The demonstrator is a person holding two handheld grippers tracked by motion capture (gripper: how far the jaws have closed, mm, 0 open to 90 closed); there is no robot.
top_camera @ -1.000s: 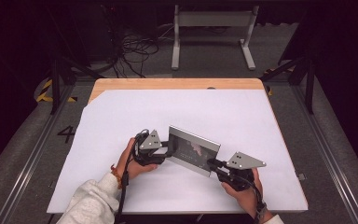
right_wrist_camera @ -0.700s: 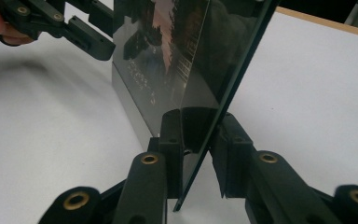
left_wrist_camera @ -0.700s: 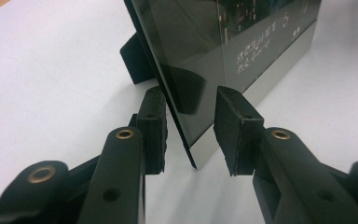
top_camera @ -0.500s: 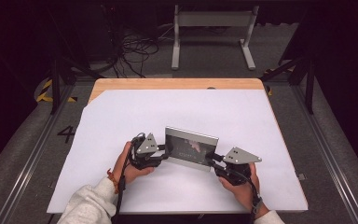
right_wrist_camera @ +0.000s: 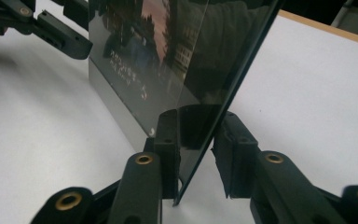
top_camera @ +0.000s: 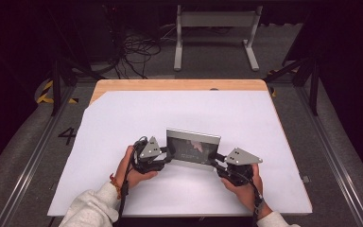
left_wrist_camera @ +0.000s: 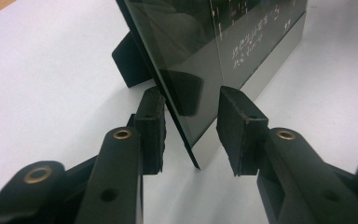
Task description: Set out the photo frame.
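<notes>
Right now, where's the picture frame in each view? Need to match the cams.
High view: picture frame stands near the front middle of the white table, between the left gripper and the right gripper.
Left gripper view: its glass edge rises between the jaws, top centre.
Right gripper view: its edge rises between the jaws, centre.
Shared landmark: the frame's grey bottom strip.

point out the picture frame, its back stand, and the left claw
picture frame (top_camera: 193, 146), high view, on its dark glass front.
back stand (left_wrist_camera: 129, 65), left gripper view, on the black prop behind the frame.
left claw (left_wrist_camera: 190, 135), left gripper view, midway between its two fingertips, astride the frame's edge.
</notes>
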